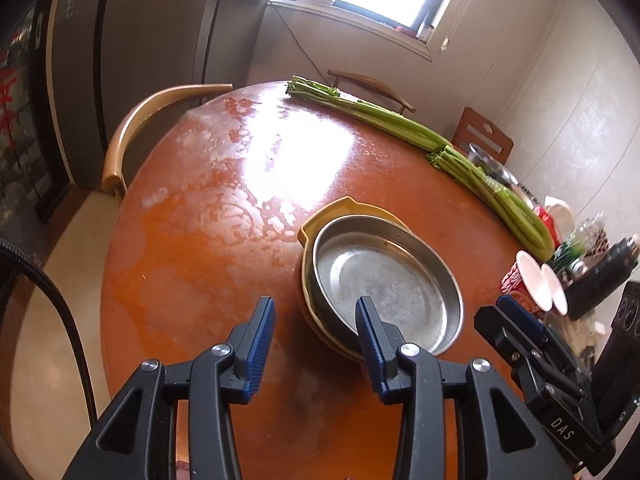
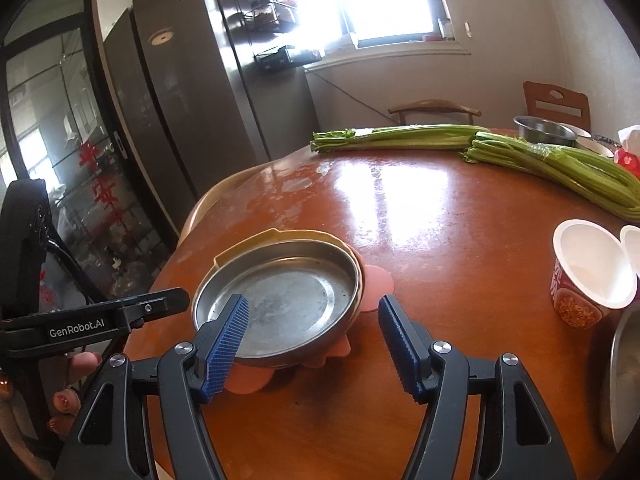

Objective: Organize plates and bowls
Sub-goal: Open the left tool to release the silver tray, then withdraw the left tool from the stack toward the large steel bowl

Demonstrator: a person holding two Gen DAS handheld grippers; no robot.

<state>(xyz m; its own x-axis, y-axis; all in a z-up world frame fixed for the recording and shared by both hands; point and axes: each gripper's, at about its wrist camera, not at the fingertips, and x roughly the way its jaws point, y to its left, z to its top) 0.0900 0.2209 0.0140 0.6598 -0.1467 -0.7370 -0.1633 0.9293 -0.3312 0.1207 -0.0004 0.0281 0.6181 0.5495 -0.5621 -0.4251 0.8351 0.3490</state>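
Note:
A shallow steel plate [image 1: 384, 284] [image 2: 280, 300] sits stacked in a yellow dish with handles [image 1: 340, 208] [image 2: 248, 242], which rests on a pink flower-shaped mat [image 2: 376, 280] on the round brown table [image 1: 208, 240] [image 2: 460, 240]. My left gripper [image 1: 316, 320] is open and empty, its right finger over the plate's near rim. My right gripper [image 2: 314, 320] is open and empty, its left finger over the plate's near rim. The right gripper also shows at the right edge of the left wrist view [image 1: 516, 320]. A steel bowl [image 2: 540, 130] stands at the far right.
Two celery bundles [image 1: 380, 116] [image 2: 400, 136] lie across the far side of the table. Paper cups [image 1: 528, 280] [image 2: 588, 272] and clutter stand at the right. Another steel vessel [image 2: 624, 376] is at the right edge. Chairs [image 1: 132, 128] ring the table; a fridge [image 2: 180, 100] is left.

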